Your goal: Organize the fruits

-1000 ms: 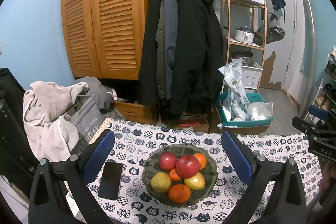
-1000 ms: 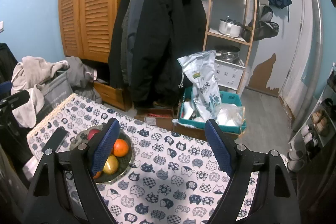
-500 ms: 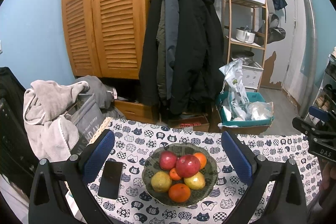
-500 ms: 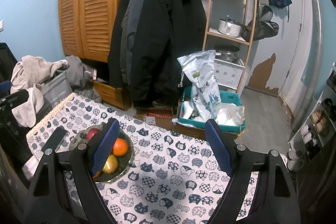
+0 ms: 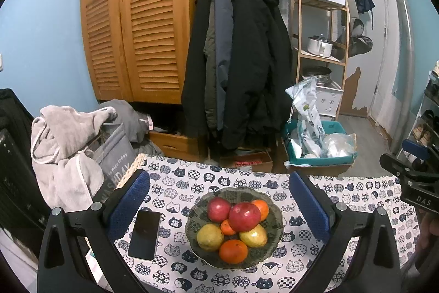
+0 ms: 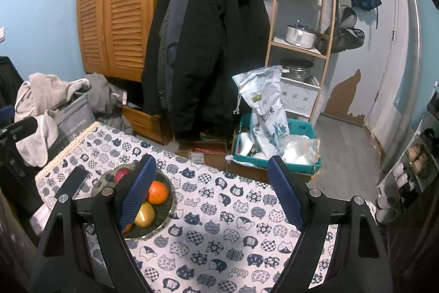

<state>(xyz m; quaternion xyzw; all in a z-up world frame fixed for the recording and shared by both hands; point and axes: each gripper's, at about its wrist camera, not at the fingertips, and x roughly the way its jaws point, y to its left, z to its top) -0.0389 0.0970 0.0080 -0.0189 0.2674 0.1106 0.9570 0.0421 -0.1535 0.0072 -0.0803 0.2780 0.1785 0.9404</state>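
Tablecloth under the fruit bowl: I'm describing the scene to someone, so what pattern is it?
White tablecloth printed with navy cat faces, clearest in the right wrist view.

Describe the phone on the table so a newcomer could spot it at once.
Start at the table with the cat-print cloth and find the fruit bowl in its middle. Just left of the bowl lies the phone, flat, screen up. It is the only dark, flat rectangle there.

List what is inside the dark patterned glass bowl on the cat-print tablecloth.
The dark patterned glass bowl holds two red apples, two yellow pears and three oranges, piled together. Anything beneath the pile is covered.
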